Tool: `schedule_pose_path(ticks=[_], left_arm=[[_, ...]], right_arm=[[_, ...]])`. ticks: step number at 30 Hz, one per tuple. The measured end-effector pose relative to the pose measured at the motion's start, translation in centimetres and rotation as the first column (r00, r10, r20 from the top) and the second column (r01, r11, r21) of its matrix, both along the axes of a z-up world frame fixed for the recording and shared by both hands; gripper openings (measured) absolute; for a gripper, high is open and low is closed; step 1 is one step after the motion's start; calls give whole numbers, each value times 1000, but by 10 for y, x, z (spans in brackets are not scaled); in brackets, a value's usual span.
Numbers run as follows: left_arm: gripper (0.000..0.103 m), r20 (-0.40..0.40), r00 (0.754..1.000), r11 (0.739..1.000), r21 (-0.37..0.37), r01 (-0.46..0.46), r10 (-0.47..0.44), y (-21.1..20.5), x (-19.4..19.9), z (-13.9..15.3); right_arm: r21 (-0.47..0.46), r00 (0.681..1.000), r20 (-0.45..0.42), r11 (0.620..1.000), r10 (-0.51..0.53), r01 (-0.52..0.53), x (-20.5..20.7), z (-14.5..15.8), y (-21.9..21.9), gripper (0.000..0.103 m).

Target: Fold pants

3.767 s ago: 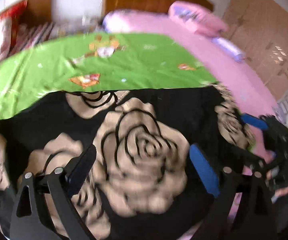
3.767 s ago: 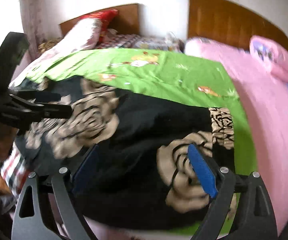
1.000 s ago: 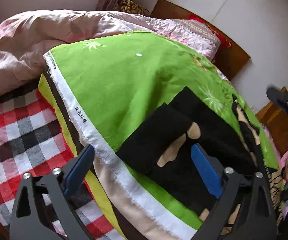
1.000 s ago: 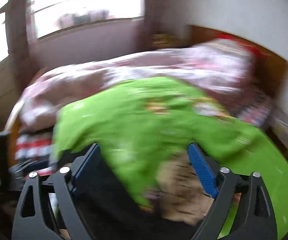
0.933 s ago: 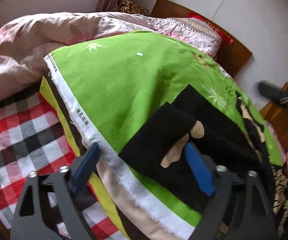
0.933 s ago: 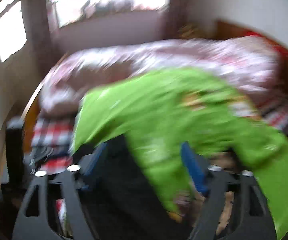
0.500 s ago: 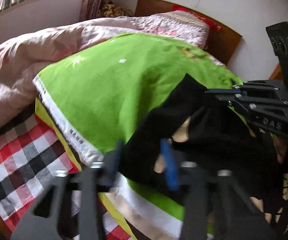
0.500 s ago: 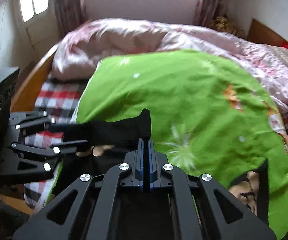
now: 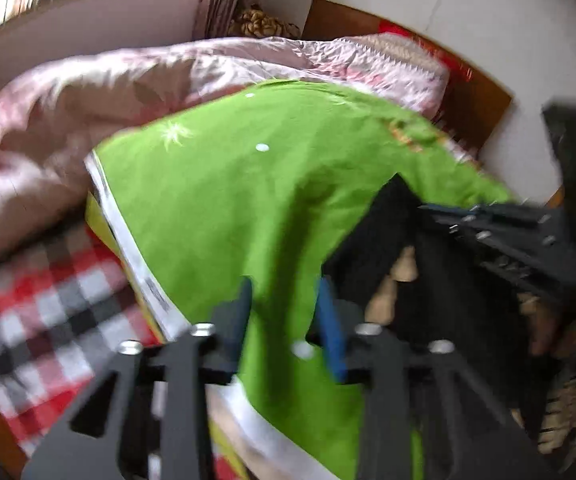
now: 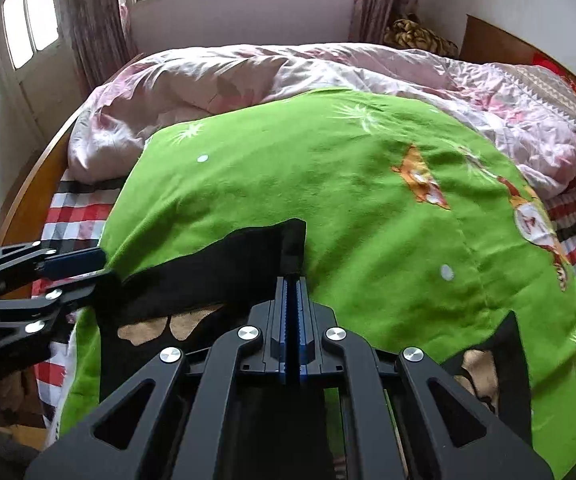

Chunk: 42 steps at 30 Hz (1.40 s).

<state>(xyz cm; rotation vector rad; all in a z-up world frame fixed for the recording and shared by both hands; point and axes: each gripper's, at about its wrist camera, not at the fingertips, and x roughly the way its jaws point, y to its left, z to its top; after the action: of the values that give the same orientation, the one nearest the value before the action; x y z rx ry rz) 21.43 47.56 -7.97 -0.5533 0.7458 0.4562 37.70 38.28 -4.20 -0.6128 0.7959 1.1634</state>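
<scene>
The black pants [image 10: 215,272] with beige flowers lie on a green blanket [image 10: 328,184]. My right gripper [image 10: 291,280] is shut on a corner of their hem, which stands up between the pads. From there the hem runs left to my left gripper [image 10: 101,270]. In the left wrist view, my left gripper [image 9: 283,316] has its jaws opening, with only green blanket [image 9: 247,200] seen between them. The pants [image 9: 388,232] sit just right of its blue finger. My right gripper [image 9: 428,210] reaches in from the right.
A crumpled pink quilt [image 10: 247,76] lies across the far side of the bed. A red, white and grey checked sheet [image 10: 75,212] shows at the left, beside the wooden bed frame [image 10: 27,184]. Barred windows and curtains stand behind.
Both grippers went from wide open to closed at the pants' hem. The right one stays shut on the corner and has come lower. The left jaws have since spread apart again.
</scene>
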Motion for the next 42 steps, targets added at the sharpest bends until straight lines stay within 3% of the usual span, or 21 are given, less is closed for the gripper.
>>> schedule_pose_path(ticks=[1,3,6,10,16,17,18,24,27,29,32,33,34,35,36,39,42], left_arm=[[37,51,999,996,-91,8,-4,3,-7,-1],[37,76,997,985,-171,24,-11,5,-8,-7],[38,24,1000,985,-175,-1,6,5,0,-18],[40,111,994,965,-260,39,-11,5,-3,-14],[40,51,999,972,-234,0,13,7,15,-26],[25,48,999,976,-217,-8,18,7,16,-26],[1,44,999,983,-184,-23,31,6,17,-24],[0,125,991,996,-81,-38,48,6,-16,5],[1,99,995,995,-100,-18,28,19,-13,3],[1,49,999,991,-135,-8,14,25,-3,-14],[5,-10,999,995,-99,-33,32,20,-1,-28],[14,-24,998,995,-80,-55,53,18,-4,-25],[25,-50,994,994,-32,-103,102,15,-8,-20],[60,-68,986,988,15,-154,154,12,-12,-14],[77,-73,977,978,64,-196,201,8,-18,-9],[78,-27,977,962,184,-203,211,-8,-28,17],[87,50,998,991,128,-47,41,-25,-28,34]], right_arm=[[-5,1000,0,1000,-2,2,0,-1,-1,6],[-7,1000,1,1000,-6,6,0,-1,-2,6],[-8,1000,5,1000,-14,14,-3,-2,1,6],[3,1000,-6,1000,-23,23,-2,-4,-1,7],[13,999,-23,999,-34,34,0,-6,-2,7],[12,999,-22,999,-33,33,0,-7,-2,7],[13,999,-23,999,-34,34,0,-7,-2,8],[48,997,-71,999,-10,13,-8,5,-3,8],[20,999,-34,1000,-3,3,-19,4,9,8],[-35,999,-30,999,-34,33,-17,-10,19,8],[-8,995,-85,999,-45,45,-12,-10,15,14],[-2,993,-111,999,-35,35,-11,-7,11,27],[2,991,-133,1000,-23,23,-11,-4,7,52],[16,988,-152,1000,-16,19,-11,3,1,61],[59,986,-166,998,-20,30,-9,17,-13,64],[147,977,-203,984,-67,98,8,47,-55,64],[157,950,-220,953,-222,259,38,60,-119,65]])
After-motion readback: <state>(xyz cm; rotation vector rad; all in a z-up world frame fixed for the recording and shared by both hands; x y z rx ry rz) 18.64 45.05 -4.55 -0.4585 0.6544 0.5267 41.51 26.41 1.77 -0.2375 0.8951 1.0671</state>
